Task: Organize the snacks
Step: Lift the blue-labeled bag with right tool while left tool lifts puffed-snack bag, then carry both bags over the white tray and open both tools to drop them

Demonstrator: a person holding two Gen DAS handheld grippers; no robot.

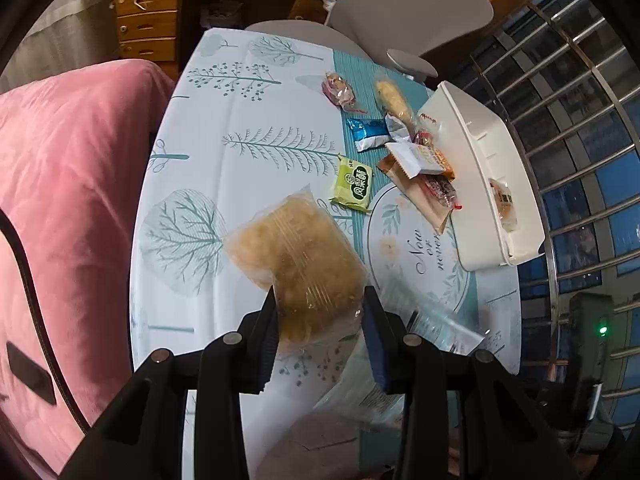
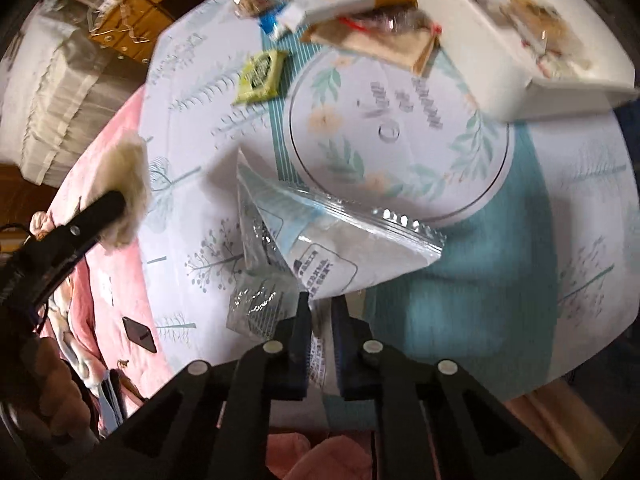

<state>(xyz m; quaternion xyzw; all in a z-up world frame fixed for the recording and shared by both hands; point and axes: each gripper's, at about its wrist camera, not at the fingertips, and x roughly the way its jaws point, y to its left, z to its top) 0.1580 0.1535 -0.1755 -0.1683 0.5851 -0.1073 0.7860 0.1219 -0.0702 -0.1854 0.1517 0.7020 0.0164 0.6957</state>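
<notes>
Two packets lifted over the bench, both short of the white tray (image 1: pixel 476 148). Your left tongs (image 1: pixel 320 320) clamp a soft, crumbly cake packet (image 1: pixel 296 248); your right tongs (image 2: pixel 320 316) pinch a light, slippery clear zip bag (image 2: pixel 336 240). Grip edge seams, gently.

Right wrist view motion-blurred along the top: snack pile (image 2: pixel 360 12) and white bin (image 2: pixel 560 92) smeared, labels unreadable. White bin (image 1: pixel 500 184) wall hides most of its contents in left view. Clear bag (image 1: pixel 436 326) partly behind the left tool's finger (image 1: pixel 376 340). Green packet (image 1: pixel 354 186) print too small to read.
</notes>
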